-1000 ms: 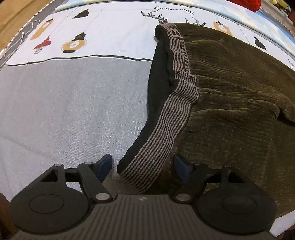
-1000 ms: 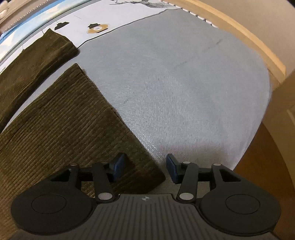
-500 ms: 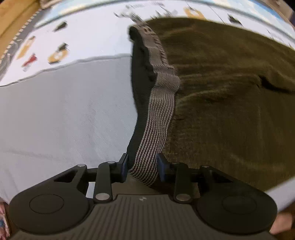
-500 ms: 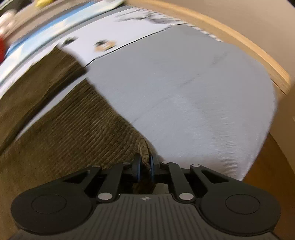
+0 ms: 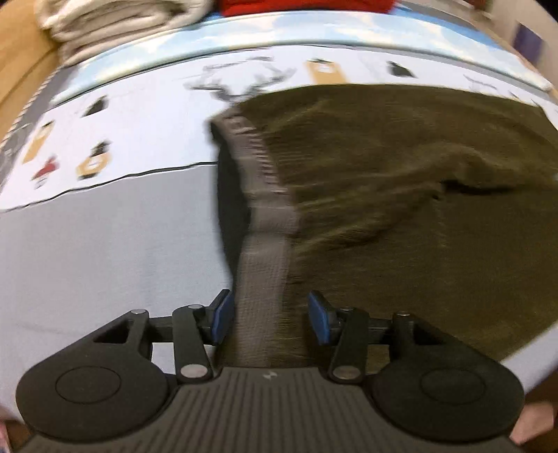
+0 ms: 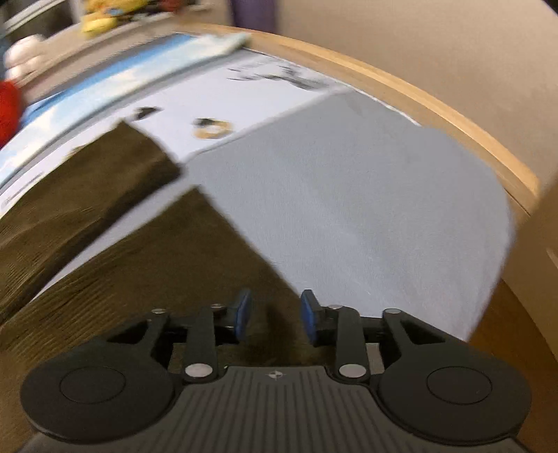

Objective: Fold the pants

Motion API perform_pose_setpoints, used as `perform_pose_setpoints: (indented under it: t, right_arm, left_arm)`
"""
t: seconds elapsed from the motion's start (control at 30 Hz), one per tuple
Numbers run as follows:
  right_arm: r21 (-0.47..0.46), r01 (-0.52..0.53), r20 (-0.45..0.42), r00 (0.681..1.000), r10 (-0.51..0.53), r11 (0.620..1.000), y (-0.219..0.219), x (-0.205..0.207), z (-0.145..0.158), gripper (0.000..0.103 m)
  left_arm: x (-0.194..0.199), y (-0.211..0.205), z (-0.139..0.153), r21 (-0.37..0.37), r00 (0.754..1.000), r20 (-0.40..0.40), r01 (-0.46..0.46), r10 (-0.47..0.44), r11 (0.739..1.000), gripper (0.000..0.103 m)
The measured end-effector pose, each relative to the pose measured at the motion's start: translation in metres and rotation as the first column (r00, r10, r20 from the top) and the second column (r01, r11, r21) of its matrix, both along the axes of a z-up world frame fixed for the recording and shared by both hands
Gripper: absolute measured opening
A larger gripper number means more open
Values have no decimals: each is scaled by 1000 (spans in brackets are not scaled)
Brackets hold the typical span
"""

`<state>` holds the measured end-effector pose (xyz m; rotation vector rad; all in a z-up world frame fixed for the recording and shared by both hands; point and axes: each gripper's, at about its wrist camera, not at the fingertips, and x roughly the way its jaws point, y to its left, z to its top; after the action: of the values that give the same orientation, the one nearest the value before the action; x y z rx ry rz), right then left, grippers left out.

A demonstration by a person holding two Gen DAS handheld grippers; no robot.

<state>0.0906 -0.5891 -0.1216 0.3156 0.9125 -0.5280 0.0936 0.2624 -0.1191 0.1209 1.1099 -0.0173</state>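
Observation:
Olive corduroy pants (image 5: 401, 209) lie spread on the bed, their grey striped waistband (image 5: 268, 216) running down toward me in the left wrist view. My left gripper (image 5: 270, 315) straddles the near end of that waistband; its jaws are opening and the blue pads (image 5: 221, 315) stand off the cloth. In the right wrist view the near pant leg (image 6: 139, 278) ends in a hem corner that sits between the fingers of my right gripper (image 6: 273, 313). Those jaws are opening too, with the pads clear of the fabric. The far leg (image 6: 87, 181) lies beyond it.
The grey bedsheet (image 5: 104, 244) changes to a white printed band (image 5: 139, 132) farther back. Folded pale bedding (image 5: 115, 21) and a red item (image 5: 303, 7) sit at the far edge. A wooden bed frame (image 6: 418, 104) curves along the right, next to a beige wall (image 6: 436, 41).
Both grippers closed on the cloth half a second ago, the left on the waistband and the right on the hem corner, and have since opened. Both views have risen and tilted up.

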Motion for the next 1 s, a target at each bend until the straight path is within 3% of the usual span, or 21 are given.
perform_pose_setpoints:
  t: [0.07,0.13,0.17,0.2,0.33,0.43,0.67,0.9,0.93,1.0]
  right_arm:
    - [18,-73,-36,997,73,997,10,5,-7,41]
    - [88,-115,-154,980,127,990,14,11,-28,44]
    - [124,-125,-234,960,151,984,17,14,-41,44]
    - [99,-143,-244,956,164,985,21,14,-43,45]
    - [34,-140,-105,984,142,990,26,16,-14,45]
    - [10,-149,10,989,148,989,35,15,5,45]
    - [-121,-283,114,948,296,952,96,43,35,46]
    - [-114,-377,167,905,392,919,146,73,52,46]
    - [-112,-383,174,901,397,917,152,76,54,46]
    - [-106,-397,192,891,410,912,170,85,59,45]
  left_arm:
    - [4,-7,-15,10,996,-76,37,-37,999,53]
    - [5,-10,-41,78,979,-204,45,-28,996,54]
    - [4,-14,-42,106,978,-199,81,-58,991,55]
    - [5,-15,-39,105,980,-194,72,-51,992,55]
    - [7,-12,-14,43,997,-73,20,-17,999,59]
    - [13,-16,-4,49,1000,-13,-8,9,999,66]
    - [31,-20,6,72,998,47,-55,52,996,69]
    - [43,-20,14,45,990,86,-118,114,992,69]
    - [44,-19,16,33,987,96,-130,127,991,68]
    - [48,-16,21,-11,980,118,-158,159,987,53]
